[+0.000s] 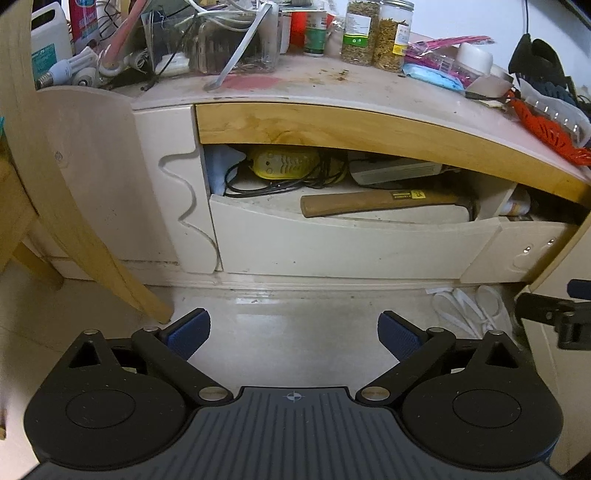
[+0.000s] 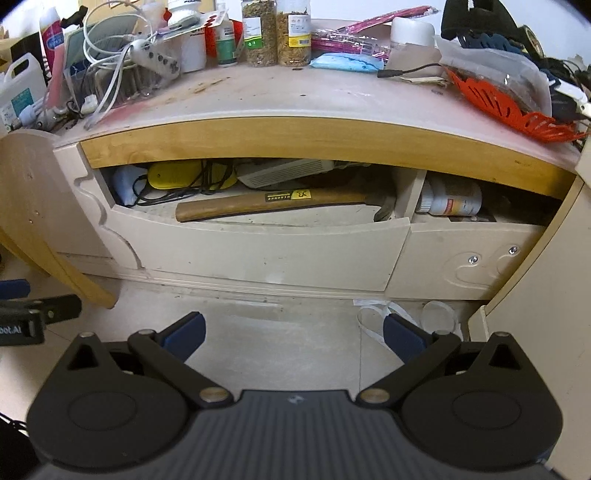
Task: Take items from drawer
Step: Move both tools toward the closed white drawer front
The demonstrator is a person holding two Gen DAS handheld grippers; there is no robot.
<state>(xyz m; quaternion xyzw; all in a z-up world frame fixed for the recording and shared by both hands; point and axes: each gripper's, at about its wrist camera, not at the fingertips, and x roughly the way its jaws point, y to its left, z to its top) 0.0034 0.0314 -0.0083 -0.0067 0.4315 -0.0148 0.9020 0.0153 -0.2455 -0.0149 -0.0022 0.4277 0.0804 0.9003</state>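
Note:
An open cream drawer (image 1: 332, 243) (image 2: 258, 251) sits under the wooden desk edge. In it lie a wooden-handled hammer (image 1: 384, 201) (image 2: 273, 203), a yellow device (image 1: 282, 164) (image 2: 173, 175) with black cables, and a white flat box (image 1: 395, 171) (image 2: 284, 171). A white bottle (image 2: 452, 199) lies in the right compartment. My left gripper (image 1: 293, 334) is open and empty, held above the floor in front of the drawer. My right gripper (image 2: 293, 334) is open and empty, likewise in front of the drawer.
The desk top (image 2: 295, 96) is crowded with jars (image 2: 275, 33), a power strip (image 2: 157, 57), cables and an orange basket (image 2: 509, 107). A wooden chair (image 1: 74, 184) stands at the left. White straps (image 1: 461, 306) lie on the floor under the drawer.

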